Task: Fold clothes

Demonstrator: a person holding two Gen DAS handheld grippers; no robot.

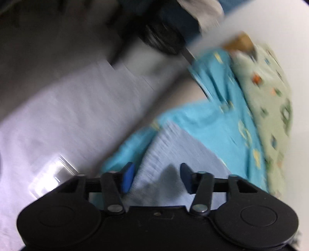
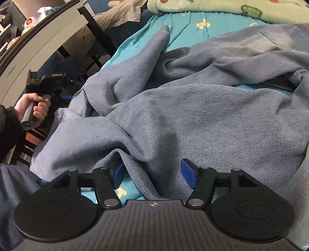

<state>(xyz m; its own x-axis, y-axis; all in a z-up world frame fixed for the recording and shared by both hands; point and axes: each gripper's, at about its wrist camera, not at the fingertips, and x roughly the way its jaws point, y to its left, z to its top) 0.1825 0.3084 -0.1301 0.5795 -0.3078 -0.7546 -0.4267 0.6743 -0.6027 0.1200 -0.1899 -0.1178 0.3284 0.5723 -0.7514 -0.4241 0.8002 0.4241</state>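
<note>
The blue denim garment (image 2: 193, 108) lies crumpled on the turquoise bedsheet (image 2: 179, 36) ahead of our right gripper (image 2: 152, 173), its long axis running left to right, one pointed end reaching away. Both our grippers are spread apart, the left gripper (image 1: 156, 177) over a fold of the cloth, gripping nothing.

A faded grey-blue garment (image 2: 193, 115) with a darker patch is seen on a turquoise sheet (image 2: 185, 25) printed with small yellow shapes. A pale green blanket (image 2: 212, 5) is patterned with orange and green figures. Blue pads (image 2: 188, 173) are seen on black grippers.
</note>
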